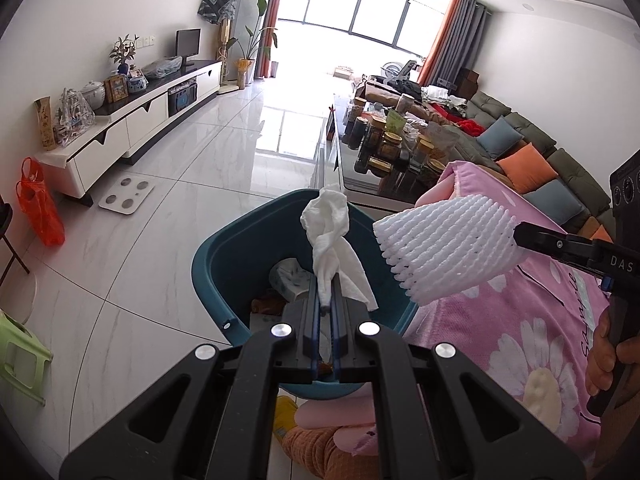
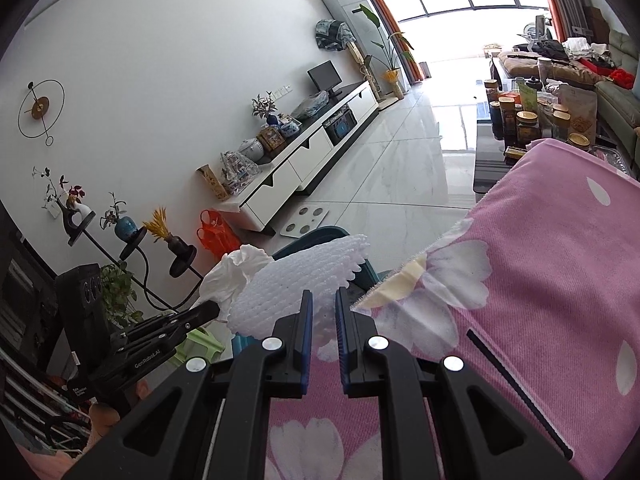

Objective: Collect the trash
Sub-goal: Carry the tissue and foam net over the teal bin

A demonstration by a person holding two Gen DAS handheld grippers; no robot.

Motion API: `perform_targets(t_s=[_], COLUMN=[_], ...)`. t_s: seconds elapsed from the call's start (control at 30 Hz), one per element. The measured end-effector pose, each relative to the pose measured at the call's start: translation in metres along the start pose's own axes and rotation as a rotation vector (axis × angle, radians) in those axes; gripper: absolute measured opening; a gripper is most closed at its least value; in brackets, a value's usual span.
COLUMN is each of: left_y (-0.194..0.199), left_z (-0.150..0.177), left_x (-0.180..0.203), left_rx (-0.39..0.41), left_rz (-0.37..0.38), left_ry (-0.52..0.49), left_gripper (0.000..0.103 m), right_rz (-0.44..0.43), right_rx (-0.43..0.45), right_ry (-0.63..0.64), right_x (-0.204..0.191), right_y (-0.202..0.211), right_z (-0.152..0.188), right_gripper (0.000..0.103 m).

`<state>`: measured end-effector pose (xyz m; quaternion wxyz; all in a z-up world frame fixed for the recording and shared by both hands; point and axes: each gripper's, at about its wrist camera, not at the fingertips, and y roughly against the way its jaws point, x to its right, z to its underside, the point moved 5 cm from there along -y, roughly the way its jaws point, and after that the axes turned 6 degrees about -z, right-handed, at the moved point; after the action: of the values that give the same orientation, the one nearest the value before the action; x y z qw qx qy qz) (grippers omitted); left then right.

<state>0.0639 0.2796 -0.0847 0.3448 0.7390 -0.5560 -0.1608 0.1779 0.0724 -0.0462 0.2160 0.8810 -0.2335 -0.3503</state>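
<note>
A: Left wrist view first. Left gripper (image 1: 329,294) at lower centre of frame, jaws drawn narrow and clamped on a crumpled white tissue (image 1: 332,236), which sticks up past the fingertips and hangs over the teal bin (image 1: 216,256).

B: Anything in the bin?

A: Already some trash: a printed wad of paper (image 1: 289,278) at its left inner wall, something brownish below it, too dim to name. Bin standing on pale marble floor tiles (image 1: 160,216), just left of a pink flowered cloth (image 1: 532,320).

B: And the other one?

A: Right gripper (image 1: 520,236) coming in from the right edge of frame, pinched shut on a white foam fruit net (image 1: 448,244). Net held over the cloth's edge, beside the bin's right rim, its open ribbed end pointing to frame left. Net close to the tissue; touching or not, cannot tell.

B: Same from the right wrist view?

A: Agrees. Right gripper (image 2: 323,300) at lower centre, blue pads squeezed on the near end of the foam net (image 2: 296,276). Tissue (image 2: 236,272) just left of the net, gripped by the left gripper (image 2: 214,310) reaching in from lower left. Teal bin rim (image 2: 320,236) peeking out behind the net. Pink cloth (image 2: 540,264) filling the right half. Orange plastic bag (image 2: 214,234) on the floor by the white TV cabinet (image 2: 288,184), well apart from the bin.
</note>
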Motion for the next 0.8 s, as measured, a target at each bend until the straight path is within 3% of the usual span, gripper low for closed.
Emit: perform_targets(t_s=[0.8], left_y=[-0.038], left_z=[0.005], left_x=[-0.008], left_rx=[-0.048], left_rz=[-0.052], left_ry=[0.030], left_gripper=[0.005], right_rz=[0.029], right_rx=[-0.099], right_ry=[0.028], right_x=[-0.012], right_y=[-0.049], right_z=[0.004], right_gripper=[0.010])
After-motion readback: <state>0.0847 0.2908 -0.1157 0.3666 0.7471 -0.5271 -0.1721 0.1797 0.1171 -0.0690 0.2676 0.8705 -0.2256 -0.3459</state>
